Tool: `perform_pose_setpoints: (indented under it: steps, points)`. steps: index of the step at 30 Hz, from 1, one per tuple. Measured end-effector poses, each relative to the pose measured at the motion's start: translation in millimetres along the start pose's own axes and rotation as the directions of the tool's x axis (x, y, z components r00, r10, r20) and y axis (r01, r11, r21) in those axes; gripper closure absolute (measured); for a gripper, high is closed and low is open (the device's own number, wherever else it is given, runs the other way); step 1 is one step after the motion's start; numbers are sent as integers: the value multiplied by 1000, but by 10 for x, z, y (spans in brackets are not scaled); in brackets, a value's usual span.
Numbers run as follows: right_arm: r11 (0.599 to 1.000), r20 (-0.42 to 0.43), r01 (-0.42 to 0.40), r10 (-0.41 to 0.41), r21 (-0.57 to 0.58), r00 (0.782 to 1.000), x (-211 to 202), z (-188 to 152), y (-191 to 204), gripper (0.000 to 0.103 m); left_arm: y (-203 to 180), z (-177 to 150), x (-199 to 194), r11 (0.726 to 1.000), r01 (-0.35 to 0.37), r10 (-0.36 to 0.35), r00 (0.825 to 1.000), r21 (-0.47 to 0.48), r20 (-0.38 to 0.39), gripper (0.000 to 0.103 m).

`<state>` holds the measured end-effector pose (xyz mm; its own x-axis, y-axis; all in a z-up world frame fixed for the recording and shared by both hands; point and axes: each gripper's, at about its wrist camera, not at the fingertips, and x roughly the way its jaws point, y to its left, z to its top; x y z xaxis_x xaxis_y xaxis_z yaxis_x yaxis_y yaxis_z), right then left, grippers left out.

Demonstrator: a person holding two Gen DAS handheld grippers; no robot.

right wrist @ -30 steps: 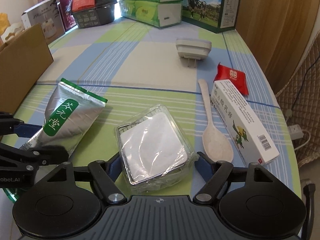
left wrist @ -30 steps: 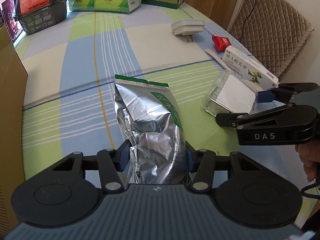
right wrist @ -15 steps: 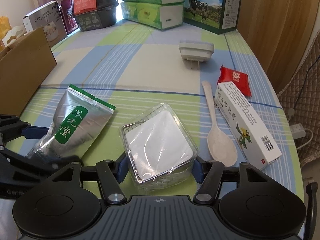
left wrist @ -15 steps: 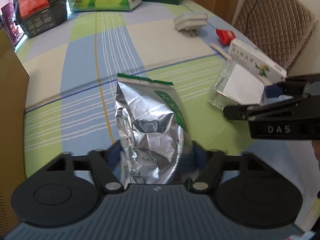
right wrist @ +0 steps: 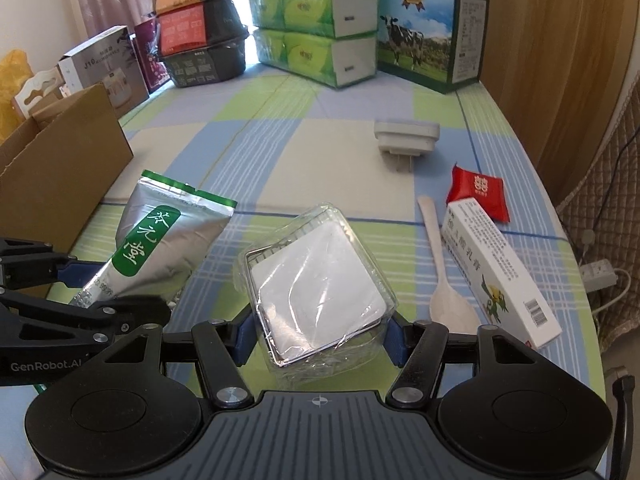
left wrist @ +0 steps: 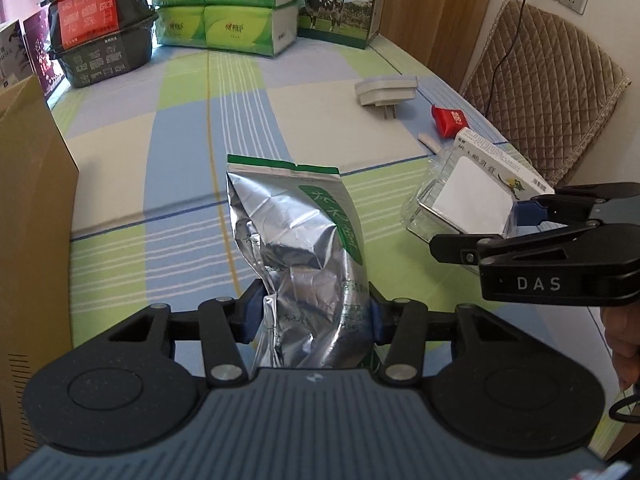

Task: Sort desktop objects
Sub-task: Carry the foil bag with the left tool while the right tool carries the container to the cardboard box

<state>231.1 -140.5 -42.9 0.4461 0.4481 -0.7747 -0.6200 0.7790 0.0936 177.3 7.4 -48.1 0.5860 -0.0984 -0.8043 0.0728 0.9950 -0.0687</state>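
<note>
Lifted since a second earlier: both held items, now tilted up off the bench point(right wrist: 288, 152). Cardboard box point(right wrist: 60, 168) at left edge. Silver tea pouch point(left wrist: 304, 248) clamped at its lower end in left gripper point(left wrist: 312, 312) fingers, top raised. Clear plastic container point(right wrist: 320, 280) with white square inside, pinched between right gripper point(right wrist: 320, 336) fingers. Ointment box point(right wrist: 500, 272), white spoon point(right wrist: 444, 280), plug adapter point(right wrist: 406, 138), red packet point(right wrist: 480, 192) flat on bench at right.
</note>
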Motion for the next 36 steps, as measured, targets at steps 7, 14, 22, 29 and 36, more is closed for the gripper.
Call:
perform_pose_setpoints:
  steps: [7,14,22,29,36]
  points:
    - [999,-1,34,-34,31,999,-139,-50,5,44,-30,-78,-87,999,37,-37,999,-6,-25,59]
    - [995,33,48,-51,88,998,-630,-323,164,44,-126,-286,-560,999,30,-30,1000,14,-9,59]
    - [992,55,33,-40,120,998,-1190,-513,497,44,-127,-518,-1274,1000,15,-14,999,-23,40,59]
    - [997,100,21,-29,79,995,-1605,-506,896,44,-61,-523,-1816,1000,6,-7,995,5,100,59]
    - [999,139,-8,3,40,990,-1787,-396,1270,44,160,-505,-2195,1000,-20,19,990,3,142,59]
